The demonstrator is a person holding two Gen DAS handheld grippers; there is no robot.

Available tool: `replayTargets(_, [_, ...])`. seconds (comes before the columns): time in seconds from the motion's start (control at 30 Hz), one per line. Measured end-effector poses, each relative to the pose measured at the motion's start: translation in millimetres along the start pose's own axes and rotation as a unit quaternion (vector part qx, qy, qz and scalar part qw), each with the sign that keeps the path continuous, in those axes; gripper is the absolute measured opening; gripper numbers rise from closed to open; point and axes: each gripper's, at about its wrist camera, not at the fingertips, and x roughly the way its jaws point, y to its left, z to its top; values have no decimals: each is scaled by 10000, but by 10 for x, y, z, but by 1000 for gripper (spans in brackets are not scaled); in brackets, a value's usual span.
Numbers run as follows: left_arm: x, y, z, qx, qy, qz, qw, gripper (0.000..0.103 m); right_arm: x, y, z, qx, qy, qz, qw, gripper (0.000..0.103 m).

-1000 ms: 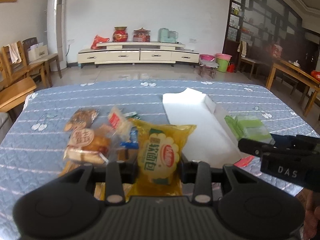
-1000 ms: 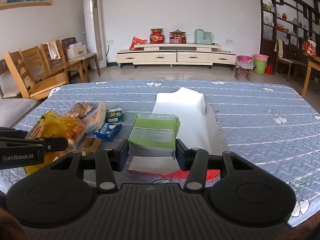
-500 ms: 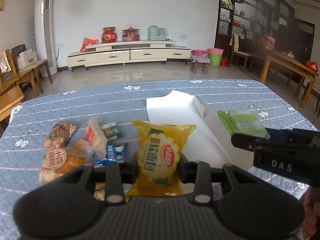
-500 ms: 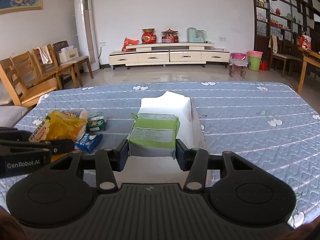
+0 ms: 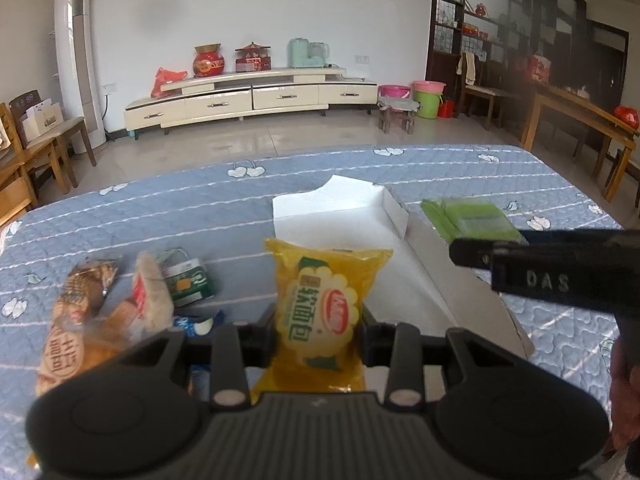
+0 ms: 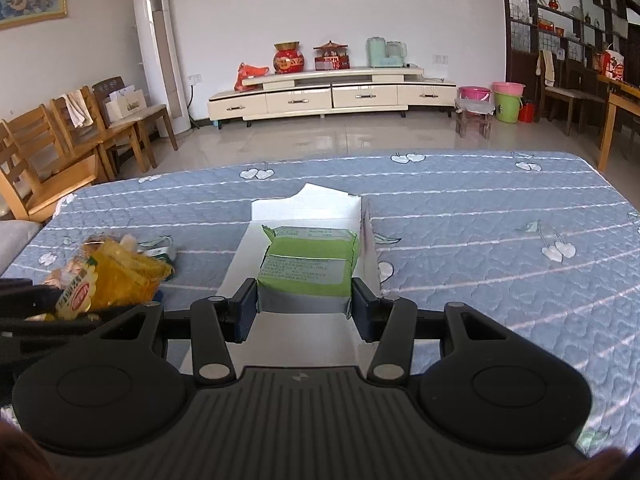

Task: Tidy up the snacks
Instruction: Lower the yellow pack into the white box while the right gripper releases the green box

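Note:
My left gripper (image 5: 318,336) is shut on a yellow bread packet (image 5: 324,304) and holds it up above the table, just left of the open white box (image 5: 340,216). My right gripper (image 6: 305,312) is shut on a green snack packet (image 6: 308,264) and holds it over the inside of the white box (image 6: 304,208). The green packet also shows in the left wrist view (image 5: 468,218), and the yellow packet in the right wrist view (image 6: 112,280). A pile of loose snacks (image 5: 132,296) lies on the table at the left.
The table has a blue quilted cover (image 6: 480,232). Wooden chairs (image 6: 60,148) stand past its left edge, and a wooden table (image 5: 580,120) stands at the right. A low TV cabinet (image 6: 332,92) stands on the far wall.
Both grippers have moved forward and right with their packets. The green packet now hangs over the box's inside, and the yellow packet has come closer to the box's left side.

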Motion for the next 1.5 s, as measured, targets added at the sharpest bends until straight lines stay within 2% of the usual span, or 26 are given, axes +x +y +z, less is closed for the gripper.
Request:
replayTargets(0.37, [435,-136,111,-25,150,-105,9998,36,645,-110,315,-98,393,163,9990,60])
replayTargets(0.63, [705,-163,148,-62,297,-184,9994,36,1106,-195,468,-232,666,127,9974,60])
replayTargets(0.8, [844,-194,209,-170,266,-342,9989,37,1242,-171,582,-333,590,188,9975,60])
replayTargets(0.83, [873,-206,223,-178,256,-404,9987,37,1258,-162,605,-368,505,177,9979,63])
replayTargets(0.87, [903,-216,235,-199,305,-518,9980,37,1260,-161,620,-388,433,138,9982,75])
replayTargets(0.9, [919,-221,239,-244,349,-620,9972,44,1241,-161,624,-386,356,82,9986,85])
replayTargets(0.93, [917,-222,235,-283,361,-722,9963,50,1195,-168,620,-351,256,27,9991,103])
replayTargets(0.97, [896,-225,223,-288,339,-758,9961,63,1130,-178,607,-313,152,-13,9994,103])
replayTargets(1.0, [866,-234,209,-262,297,-745,9964,70,1063,-186,597,-286,109,-20,9995,103])
replayTargets(1.13, [718,-253,160,-215,356,-548,9976,74,787,-212,517,-230,2,-150,9996,103])
replayTargets(1.4, [305,-208,128,-148,394,162,9990,88,155,-149,307,-406,-146,-663,9969,103])
replayTargets(1.5, [154,-179,107,-129,342,336,9988,89,-55,-129,248,-294,-190,-734,9967,103])
